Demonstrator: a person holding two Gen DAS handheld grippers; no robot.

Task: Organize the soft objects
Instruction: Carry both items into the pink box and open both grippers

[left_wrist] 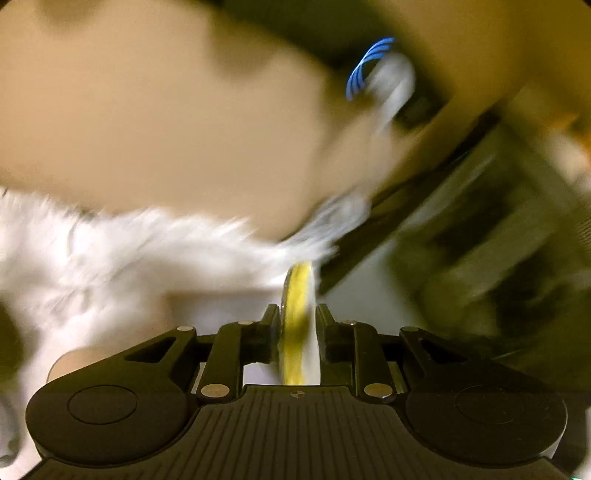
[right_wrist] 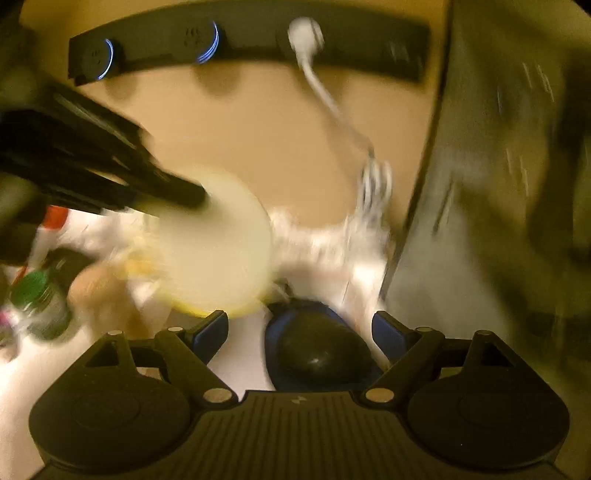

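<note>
The left gripper (left_wrist: 297, 321) pinches a round, flat yellow-and-white soft pad (left_wrist: 297, 325) edge-on between its narrowly set fingers (left_wrist: 269, 325). In the right wrist view that same pad (right_wrist: 218, 243) shows as a pale disc at about ten o'clock from the right gripper (right_wrist: 301, 332), held at the tip of the dark left gripper reaching in from nine o'clock.

The right gripper's blue-padded fingers (right_wrist: 210, 330) stand spread wide and press on nothing; a dark rounded object on a blue base (right_wrist: 317, 350) lies between them, and whether it is soft or a container is unclear.

A jar with a green lid (right_wrist: 35, 291) sits at eight o'clock, its contents unreadable. White fluffy fabric (left_wrist: 110, 258) spreads at nine o'clock in the left view. A black power strip (right_wrist: 240, 40) with blue-ringed sockets runs across twelve o'clock, a white plug (right_wrist: 304, 31) in it. Heavy motion blur smears everything else; the grey mass at three o'clock cannot be identified.
</note>
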